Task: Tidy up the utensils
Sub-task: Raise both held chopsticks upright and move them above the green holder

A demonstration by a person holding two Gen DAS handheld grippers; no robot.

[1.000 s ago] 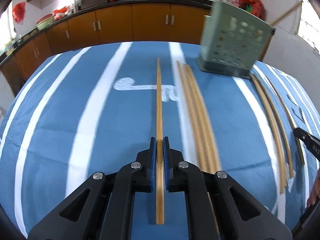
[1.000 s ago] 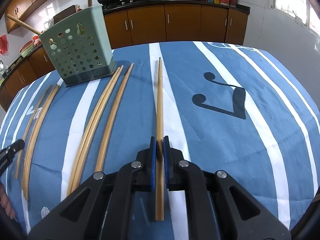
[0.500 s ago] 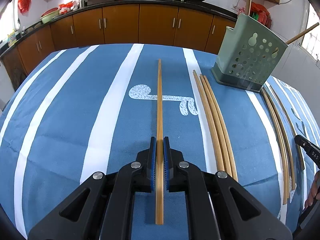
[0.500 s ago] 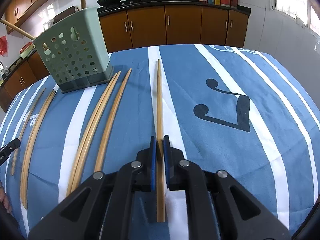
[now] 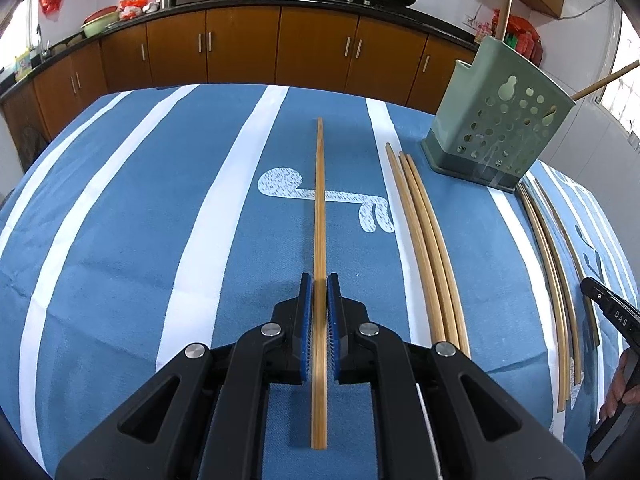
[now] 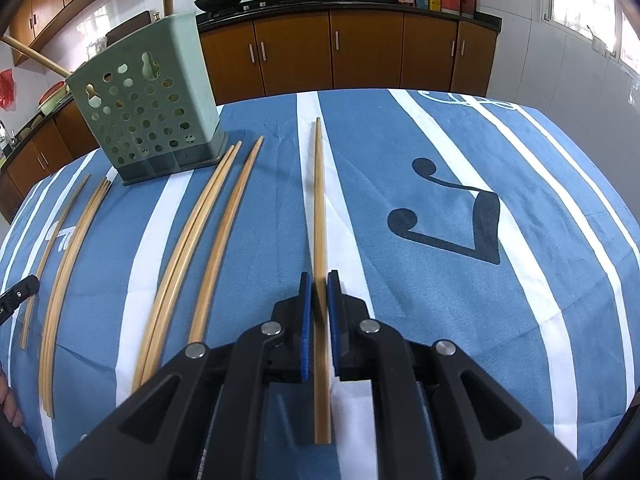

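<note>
Both views have swung so that the green holder point(image 5: 496, 128) now stands squarer and fuller in frame than a second ago, while each chopstick keeps its place between the pads. Left tongs point(image 5: 319, 312) are clamped on one chopstick point(image 5: 319, 200) and right tongs point(image 6: 319, 312) on another chopstick point(image 6: 318, 200), both sticks pointing out over the blue striped desk point(image 5: 160, 220), with loose chopsticks point(image 6: 208, 240) lying beside the holder. Judging by this, both sticks are lined up for carrying to the holder, which already has two sticks in it.
</note>
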